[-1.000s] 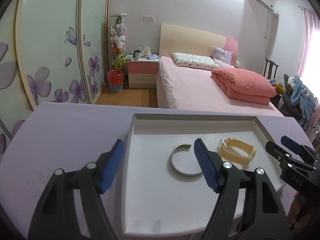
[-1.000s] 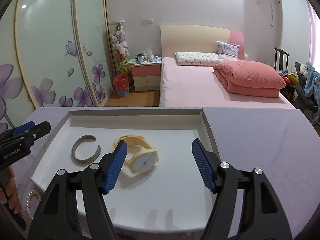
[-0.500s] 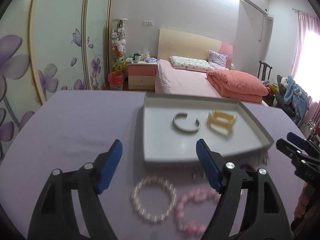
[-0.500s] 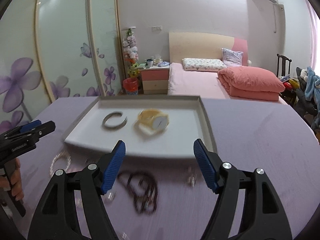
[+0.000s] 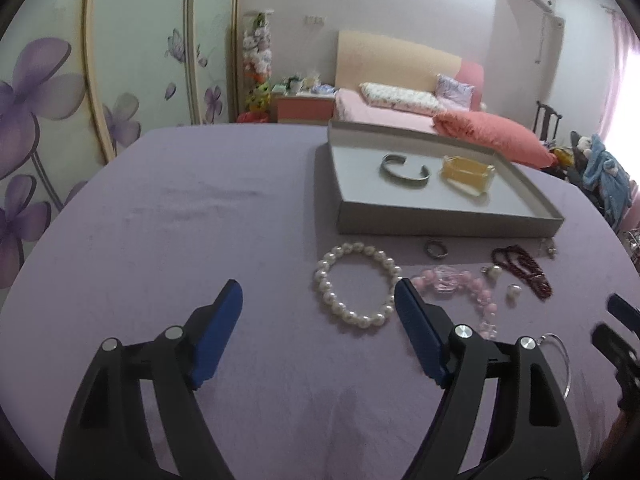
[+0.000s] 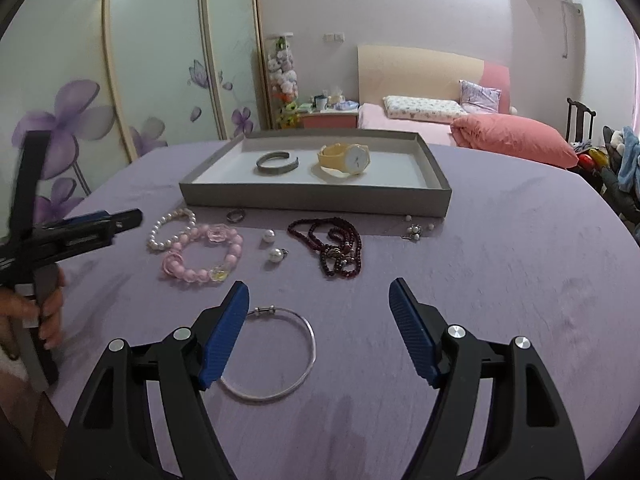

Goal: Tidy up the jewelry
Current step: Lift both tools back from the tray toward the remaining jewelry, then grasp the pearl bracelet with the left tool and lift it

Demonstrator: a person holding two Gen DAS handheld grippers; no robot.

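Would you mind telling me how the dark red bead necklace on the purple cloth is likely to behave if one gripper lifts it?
The dark red bead necklace lies bunched in loose loops, so it is probably floppy and would dangle and swing when lifted. Its small rounded beads may slip between flat pads. Dragged along the purple cloth, it would likely stretch out rather than slide whole.

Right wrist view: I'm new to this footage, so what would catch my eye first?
The grey tray at the table's far side, holding a yellow watch and a grey cuff bangle. In front of it, loose jewelry on the purple cloth: a pink bead bracelet and a dark red necklace. Nearest, a thin silver bangle lies by the right gripper, jaws empty.
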